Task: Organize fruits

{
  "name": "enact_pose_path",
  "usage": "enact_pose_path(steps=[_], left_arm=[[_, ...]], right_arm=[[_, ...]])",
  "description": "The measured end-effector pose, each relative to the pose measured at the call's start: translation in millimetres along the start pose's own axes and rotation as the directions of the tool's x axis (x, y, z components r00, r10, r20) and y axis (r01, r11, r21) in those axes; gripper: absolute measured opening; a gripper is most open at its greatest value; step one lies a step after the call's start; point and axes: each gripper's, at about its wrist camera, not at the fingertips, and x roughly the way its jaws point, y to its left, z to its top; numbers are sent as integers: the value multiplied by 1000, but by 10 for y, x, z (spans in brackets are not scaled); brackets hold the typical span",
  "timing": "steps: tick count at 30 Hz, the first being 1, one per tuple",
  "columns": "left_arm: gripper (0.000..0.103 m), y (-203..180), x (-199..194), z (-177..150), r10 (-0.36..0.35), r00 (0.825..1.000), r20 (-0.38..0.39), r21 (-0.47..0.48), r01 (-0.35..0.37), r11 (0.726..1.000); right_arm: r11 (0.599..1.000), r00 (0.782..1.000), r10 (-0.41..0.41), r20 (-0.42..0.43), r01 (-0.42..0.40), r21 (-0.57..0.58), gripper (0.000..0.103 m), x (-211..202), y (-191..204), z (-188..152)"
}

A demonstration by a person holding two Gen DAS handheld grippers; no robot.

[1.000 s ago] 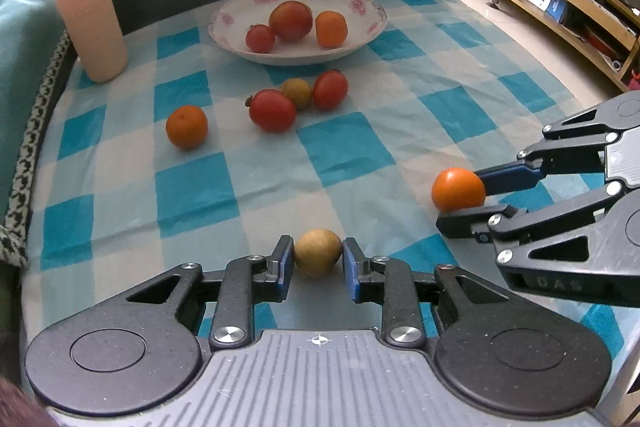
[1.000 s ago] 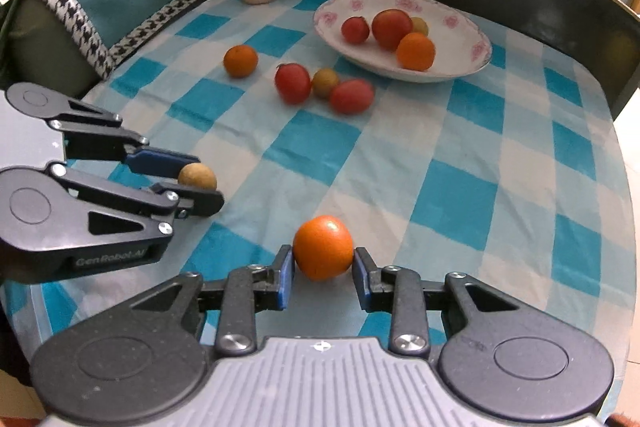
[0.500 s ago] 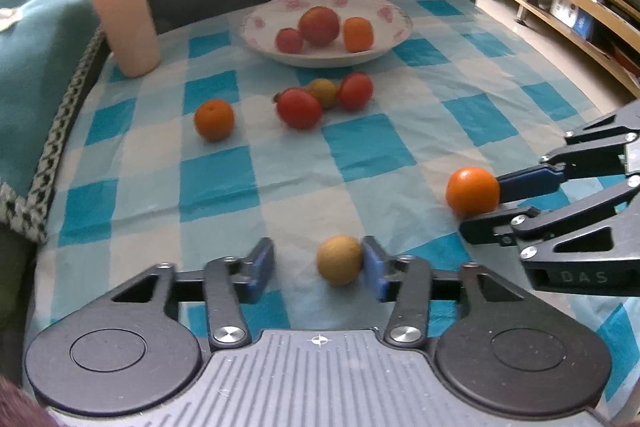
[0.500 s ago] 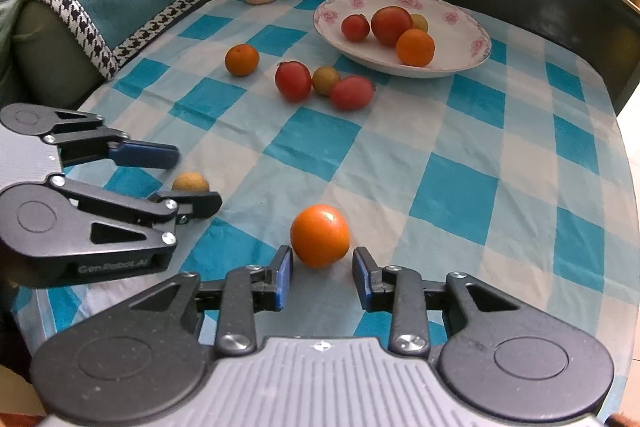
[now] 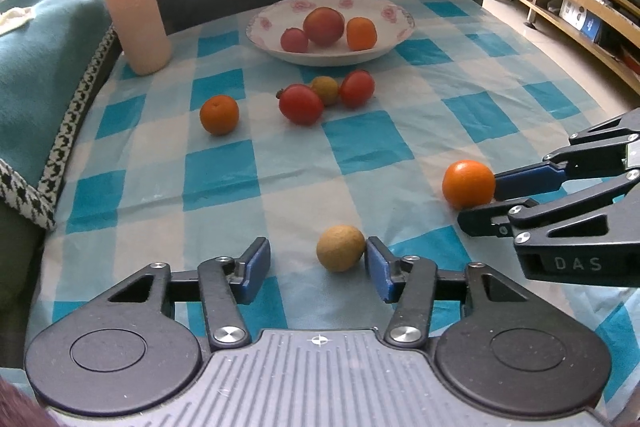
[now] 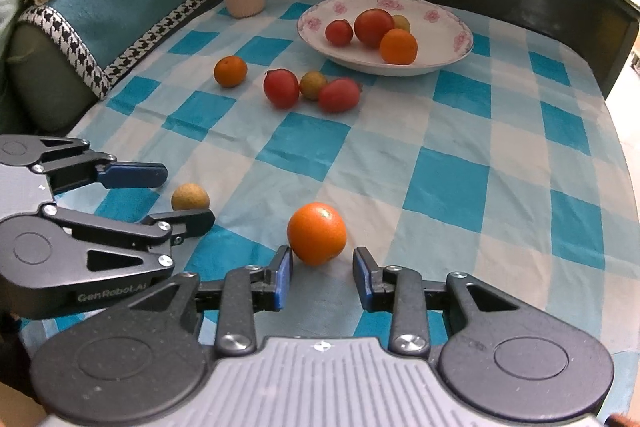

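From the left wrist camera I see my left gripper [image 5: 316, 269] with its fingers spread wide. The small round tan fruit [image 5: 340, 247] sits on the blue-and-white checked tablecloth [image 5: 220, 183] between them, touching the right finger pad [image 5: 378, 273] and well clear of the left one. To the right, my right gripper [image 5: 478, 201] reaches in with a bright orange mandarin [image 5: 468, 183] at its fingertips. Farther off, a second small orange [image 5: 219, 114] lies alone, and two red tomatoes [image 5: 301, 103] flank a small yellowish fruit [image 5: 325, 90]. Behind them the white floral-rimmed bowl [image 5: 396, 13] holds a large red fruit, a small red one and an orange one. A tall pink ribbed cylinder [image 5: 132, 1] stands at the far left corner.

From the right wrist camera, my right gripper [image 6: 322, 277] has its fingers open. The mandarin [image 6: 316, 233] rests on the tabletop just ahead of the tips, touching or nearly touching the left finger, with a gap to the right one. At the left, my left gripper [image 6: 176, 197] shows its fingers apart, the tan fruit [image 6: 190, 197] lying between them against the nearer one. The bowl [image 6: 452, 23] stands at the far side of the tabletop.
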Motion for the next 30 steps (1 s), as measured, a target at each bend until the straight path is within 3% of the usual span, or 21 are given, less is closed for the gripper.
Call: enact_pose_path(steps=[3,8,16,24,30], left_arm=[[51,-30,-6,12,-3,1000,-1,4,3,1000],[33,-142,3,42,-18,1000,-11,31,18,999],[33,-179,-56,15,-22,999,-34,14,23,1000],[33,-232,-239,-50,-29,999,-19,7,29,1000],[33,-167,-308,-17,-33,999,-31,-29,32,999]], right_arm=[[1000,1000,-20,-4,20,-6,46,-1,41,-1],[999,999,-47,-15,48,9,32,-27,62,-37],[997,999,-37,-26,38,62,21,-121,14,-127],[989,999,-43,31,38,146,20,-411,-160,-209],[989,997,-31,78,19,144,22,-543,-161,-151]])
